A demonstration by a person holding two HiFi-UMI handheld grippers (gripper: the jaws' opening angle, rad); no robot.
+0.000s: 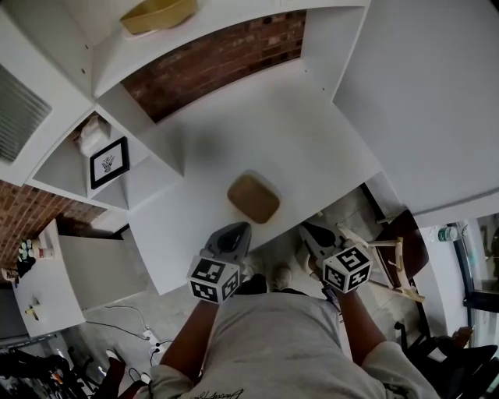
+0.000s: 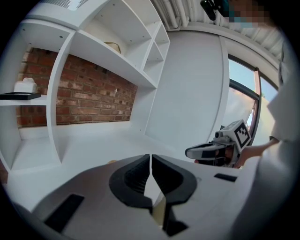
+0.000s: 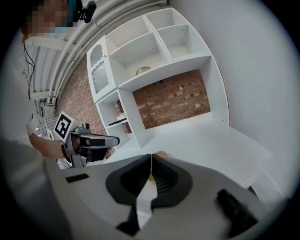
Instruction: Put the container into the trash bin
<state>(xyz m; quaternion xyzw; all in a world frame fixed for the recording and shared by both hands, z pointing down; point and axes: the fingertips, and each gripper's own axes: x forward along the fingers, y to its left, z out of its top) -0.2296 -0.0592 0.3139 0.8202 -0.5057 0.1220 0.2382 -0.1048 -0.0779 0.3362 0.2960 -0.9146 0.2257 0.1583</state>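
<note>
The container (image 1: 253,197) is a flat tan box with round corners. It lies on the white counter (image 1: 312,132), in the middle of the head view and close to the counter's near edge. Nothing is holding it.

Your left gripper (image 1: 239,227) is just below the container's lower left corner in that view and points up toward it. In the left gripper view its dark fingers (image 2: 135,177) are pressed together with nothing between them. Your right gripper (image 1: 306,229) is a little to the right, near the counter's edge and a bit apart from the container. In the right gripper view its fingers (image 3: 165,180) are closed tight too, and they hold nothing. A small bit of the tan container (image 3: 160,153) peeks out just above them.

Each gripper view shows the other gripper at its side: the right gripper (image 2: 201,152) on the right edge, the left gripper (image 3: 105,139) on the left edge.

White shelves (image 1: 148,167) stand at the upper left of the head view, with a red brick wall (image 1: 218,58) behind the counter. A small black picture frame (image 1: 108,161) sits in one shelf box, and a yellow bowl (image 1: 156,15) rests on the top shelf.
</note>
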